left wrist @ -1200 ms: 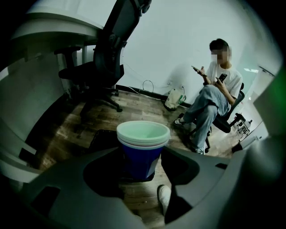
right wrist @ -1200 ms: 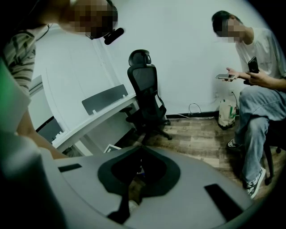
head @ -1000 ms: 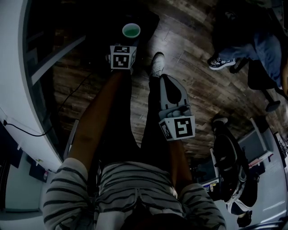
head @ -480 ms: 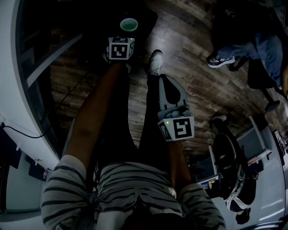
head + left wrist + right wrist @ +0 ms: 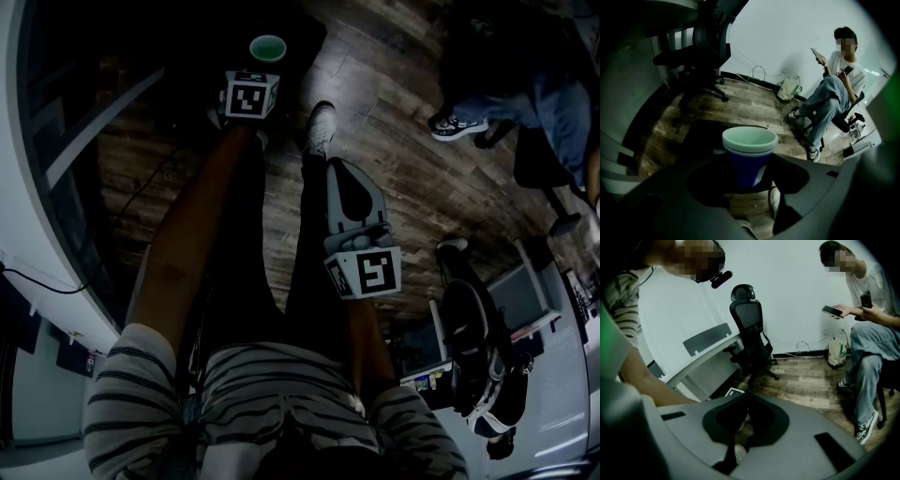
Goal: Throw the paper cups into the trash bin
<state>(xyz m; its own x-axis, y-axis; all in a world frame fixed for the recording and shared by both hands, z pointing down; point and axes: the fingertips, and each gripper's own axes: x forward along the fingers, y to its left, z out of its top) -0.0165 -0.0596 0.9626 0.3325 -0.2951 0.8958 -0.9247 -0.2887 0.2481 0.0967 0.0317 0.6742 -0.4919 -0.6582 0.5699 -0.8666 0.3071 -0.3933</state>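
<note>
While only the green-tinted mouth of the paper cups [image 5: 268, 47] is seen from the head view, far forward over a dark patch, the left gripper view reveals a nested stack with a blue wall and two pale rims. It is clamped upright in the left gripper [image 5: 750, 178], whose jaws are spread no wider than the stack. Below the stack a dark rectangular object [image 5: 701, 136] is seen on the wooden floor [image 5: 750, 105]; whether it is the trash bin cannot be told. The right gripper [image 5: 746, 397] is shown by its own view with its jaws together and nothing between them. In the head view it is held lower, beside the person's legs, well apart from the cups. An office chair [image 5: 705, 51] and a seated person [image 5: 829, 93] are caught only in part from above but plainly by the gripper views, with bare floor left open between them. A white desk edge [image 5: 14, 169] bounds the left side.
</note>
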